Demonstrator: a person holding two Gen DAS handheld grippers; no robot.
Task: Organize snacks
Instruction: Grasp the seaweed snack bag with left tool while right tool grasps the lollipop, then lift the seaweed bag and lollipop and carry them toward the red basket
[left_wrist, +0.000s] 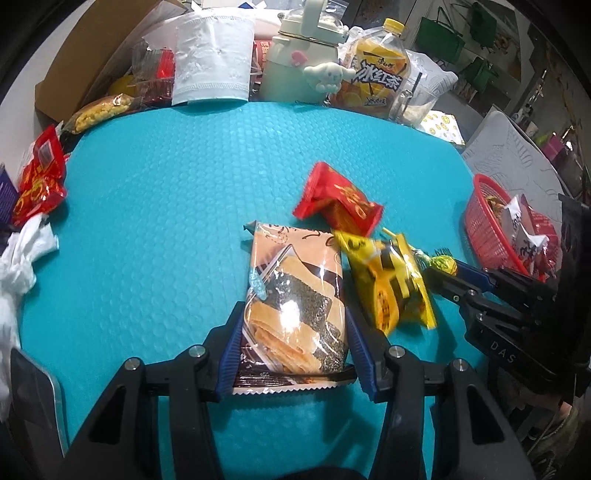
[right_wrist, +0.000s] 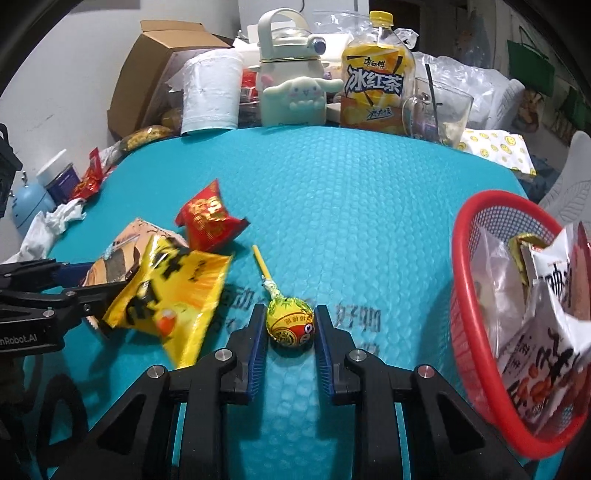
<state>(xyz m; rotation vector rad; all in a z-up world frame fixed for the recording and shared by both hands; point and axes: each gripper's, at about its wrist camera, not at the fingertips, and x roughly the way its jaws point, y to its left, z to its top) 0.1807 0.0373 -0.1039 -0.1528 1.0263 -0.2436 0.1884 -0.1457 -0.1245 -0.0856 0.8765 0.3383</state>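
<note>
At the far left edge of the teal mat (left_wrist: 155, 206) we saw a red packet (left_wrist: 38, 177) and crumpled white plastic (left_wrist: 22, 258) hanging over the border, with a cardboard box (left_wrist: 88, 62) behind them. From there a wide bare stretch of mat ran inward, the roomiest part of the surface.

Near the middle, our left gripper (left_wrist: 293, 350) was clamped on the seaweed cracker packet (left_wrist: 295, 295), blue pads pressed to both long sides, the packet's serrated bottom edge lying between the fingers. Touching its right edge lay the yellow snack bag (left_wrist: 391, 284), and just beyond its top corner a red snack packet (left_wrist: 338, 201).

Right of the yellow bag, our right gripper (right_wrist: 290, 334) was closed on the head of the lollipop (right_wrist: 290, 325), pads on either side, its yellow stick pointing away over the mat.

Open mat lay ahead of that gripper up to the back row: paper roll (right_wrist: 210, 96), cream kettle (right_wrist: 291, 92), iced-tea bottle (right_wrist: 376, 81) and clear cup (right_wrist: 439, 110), all standing along the mat's rear edge.

At the right edge sat the red basket (right_wrist: 465, 258), tilted in the right wrist view, already holding several packets, with a clear strip of mat between it and the lollipop.
</note>
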